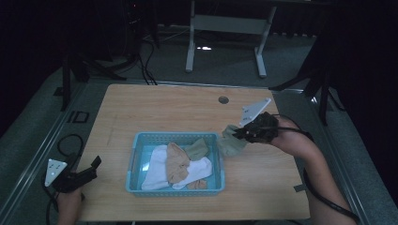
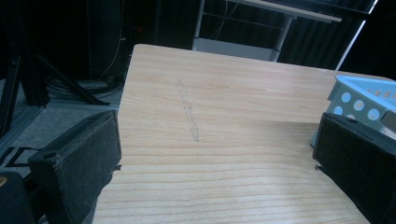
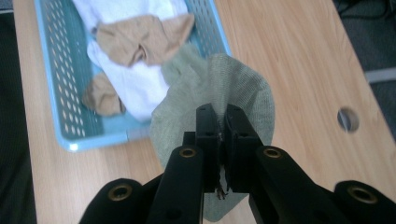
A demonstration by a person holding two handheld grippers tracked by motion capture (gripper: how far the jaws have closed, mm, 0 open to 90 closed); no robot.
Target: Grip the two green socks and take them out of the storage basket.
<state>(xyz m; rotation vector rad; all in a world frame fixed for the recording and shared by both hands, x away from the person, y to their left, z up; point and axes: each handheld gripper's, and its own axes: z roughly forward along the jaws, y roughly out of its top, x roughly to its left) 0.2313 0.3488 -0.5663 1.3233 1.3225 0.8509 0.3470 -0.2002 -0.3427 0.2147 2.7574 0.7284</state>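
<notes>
A grey-green sock [image 1: 231, 143] hangs just above the table beside the right wall of a light blue basket [image 1: 134, 157], with my right gripper [image 1: 240, 132] shut on its upper edge. In the right gripper view the sock [image 3: 219, 88] is pinched between the two black jaws of that gripper [image 3: 220, 114]. The basket [image 3: 51, 88] holds white socks [image 1: 159, 168], tan socks [image 1: 176, 161] and another grey-green sock [image 1: 198, 148]. My left gripper [image 1: 91, 168] rests at the table's front left corner, open with nothing between its pads [image 2: 79, 163].
The wooden table [image 1: 187, 108] has a round cable hole [image 1: 223, 100] near its back edge. Bare wood lies to the left of and behind the basket. Beyond the table stand a white desk frame [image 1: 225, 28] and dark stands with cables on the floor.
</notes>
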